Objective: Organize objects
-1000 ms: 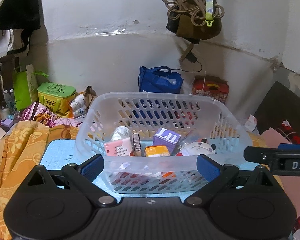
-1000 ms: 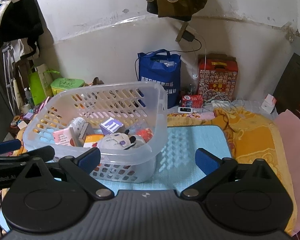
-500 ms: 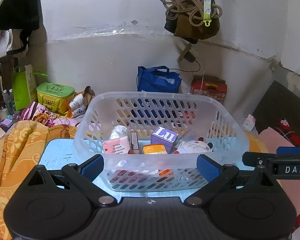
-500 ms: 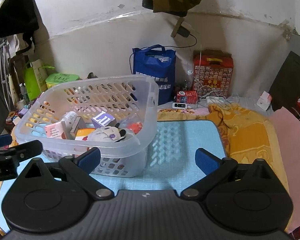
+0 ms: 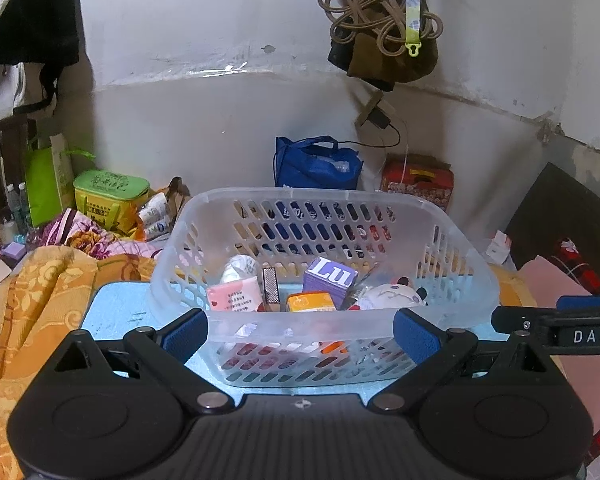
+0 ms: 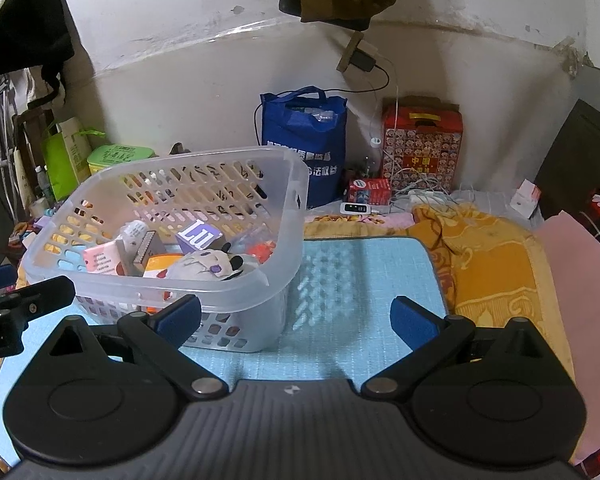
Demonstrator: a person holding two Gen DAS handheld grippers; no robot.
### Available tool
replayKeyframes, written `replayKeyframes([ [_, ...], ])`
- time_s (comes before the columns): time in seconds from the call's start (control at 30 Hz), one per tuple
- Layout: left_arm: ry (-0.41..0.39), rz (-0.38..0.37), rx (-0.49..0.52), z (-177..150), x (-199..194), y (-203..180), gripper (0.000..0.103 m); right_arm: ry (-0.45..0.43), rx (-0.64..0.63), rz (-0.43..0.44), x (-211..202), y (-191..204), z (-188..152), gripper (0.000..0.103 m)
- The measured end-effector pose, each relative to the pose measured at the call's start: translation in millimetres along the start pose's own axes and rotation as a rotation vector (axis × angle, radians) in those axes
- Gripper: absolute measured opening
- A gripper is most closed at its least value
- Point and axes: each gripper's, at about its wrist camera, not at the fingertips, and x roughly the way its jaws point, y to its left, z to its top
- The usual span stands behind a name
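Observation:
A clear plastic basket (image 5: 300, 322) (image 6: 288, 184) stands on a light blue mat (image 6: 352, 280). It holds a purple "Lu" box (image 5: 330, 280) (image 6: 199, 236), a pink packet (image 5: 234, 298) (image 6: 100, 258), an orange box (image 5: 310, 302), a white plush toy (image 5: 390, 294) (image 6: 208, 266) and other small items. My left gripper (image 5: 300, 334) is open and empty, facing the basket's near wall. My right gripper (image 6: 296, 320) is open and empty over the mat, to the right of the basket.
A blue bag (image 6: 304, 140) and a red printed box (image 6: 422, 140) stand against the white wall. A green tin (image 5: 110, 192) sits at the back left. An orange patterned blanket (image 6: 492, 264) and a pink cloth (image 6: 580, 280) lie to the right. Rope hangs on the wall (image 5: 380, 12).
Both grippers have drifted a little; the basket now sits slightly further left and lower in the right wrist view. Both stay open and empty.

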Motion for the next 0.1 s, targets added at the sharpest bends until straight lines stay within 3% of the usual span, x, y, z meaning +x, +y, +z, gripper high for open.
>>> replayKeyframes([
  [0.1,-0.014,-0.006,0.002,-0.5,-2.6,-0.7,0.1,0.0,-0.003,-0.003,0.3,0.0,-0.4,0.103],
])
